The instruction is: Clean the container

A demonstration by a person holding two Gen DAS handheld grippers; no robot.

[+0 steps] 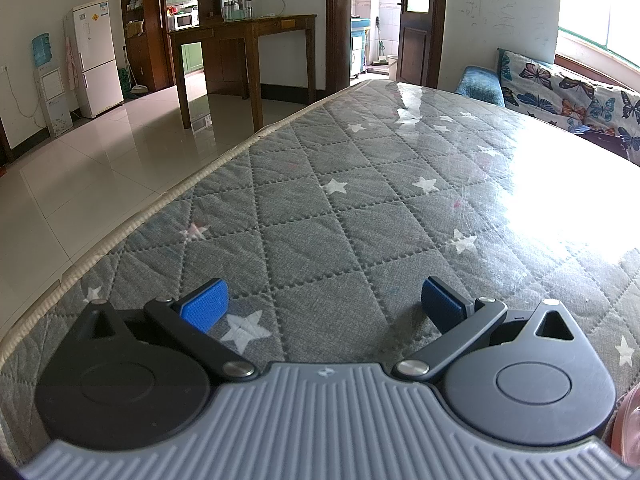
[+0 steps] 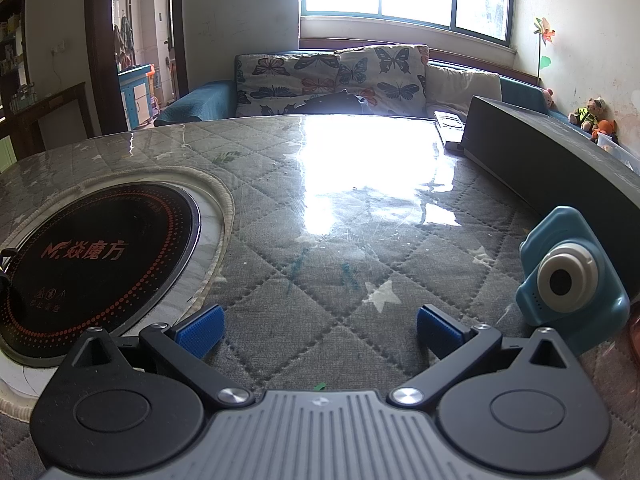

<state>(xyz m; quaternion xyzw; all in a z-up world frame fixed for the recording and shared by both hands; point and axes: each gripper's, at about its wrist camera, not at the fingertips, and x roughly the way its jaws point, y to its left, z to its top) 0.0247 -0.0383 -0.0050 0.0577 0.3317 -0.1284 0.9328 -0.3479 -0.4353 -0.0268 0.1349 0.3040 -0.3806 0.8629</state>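
Observation:
My left gripper (image 1: pixel 325 304) is open and empty, low over the grey quilted star-pattern table cover (image 1: pixel 360 200). A sliver of a pinkish clear container (image 1: pixel 628 428) shows at the bottom right edge of the left wrist view, mostly hidden behind the gripper body. My right gripper (image 2: pixel 320 330) is open and empty over the same cover (image 2: pixel 320 272). A reddish-brown rim (image 2: pixel 635 340), possibly the container, shows at the far right edge of the right wrist view.
A round black induction cooktop (image 2: pixel 92 256) is set into the table at left. A blue toy camera (image 2: pixel 572 276) stands right of the right gripper. A long dark box (image 2: pixel 552 152) and a remote (image 2: pixel 450 126) lie at the back right. The table edge (image 1: pixel 120 236) drops to a tiled floor.

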